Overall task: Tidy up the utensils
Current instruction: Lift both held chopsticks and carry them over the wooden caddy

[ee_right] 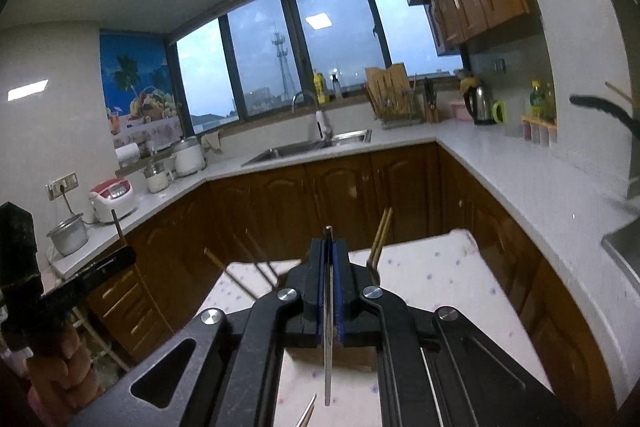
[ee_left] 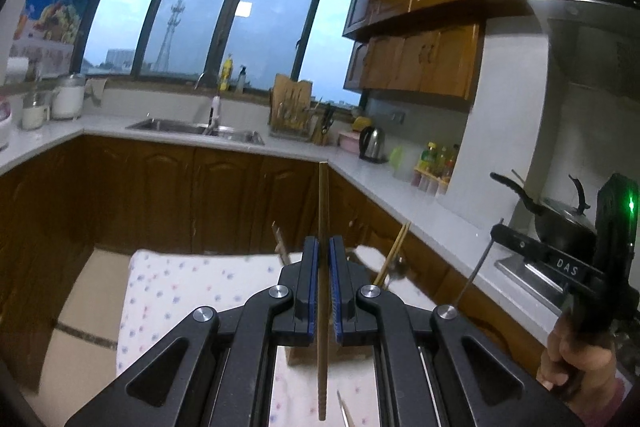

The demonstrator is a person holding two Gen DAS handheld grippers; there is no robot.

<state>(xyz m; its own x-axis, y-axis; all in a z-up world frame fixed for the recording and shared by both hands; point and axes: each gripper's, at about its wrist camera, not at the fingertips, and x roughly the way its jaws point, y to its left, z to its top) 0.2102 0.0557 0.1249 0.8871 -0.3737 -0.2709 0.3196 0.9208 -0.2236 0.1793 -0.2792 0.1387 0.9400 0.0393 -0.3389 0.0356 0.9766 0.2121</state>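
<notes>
Left gripper (ee_left: 324, 247): jaws narrow, clamped on a single wooden chopstick (ee_left: 323, 211). The stick stands near upright between the blue pads, its square top poking above the fingertips, its ridged lower end hanging below the jaws over the cloth.

Right gripper (ee_right: 329, 247): jaws likewise narrow, pinching a thin metal chopstick (ee_right: 328, 355) (slim steel rod, tip just clearing the fingertips). It also runs near upright, lower end free below the jaws.

Below both: a small table under a white cloth (ee_left: 180, 291) with pale dots. At its far end stand more wooden chopsticks (ee_right: 380, 237), a pair leaning up and right; what holds them is hidden behind the gripper. Other sticks to the left of them are blurred.

From the left view, the right gripper's body shows at the right edge with a green light, a hand (ee_left: 576, 367) wrapped round its grip. The metal stick slants down from it.

Far side: worktop (ee_right: 500, 167) running round the corner, sink (ee_right: 312, 147) under the window, kettle (ee_right: 478, 105) to the right.
</notes>
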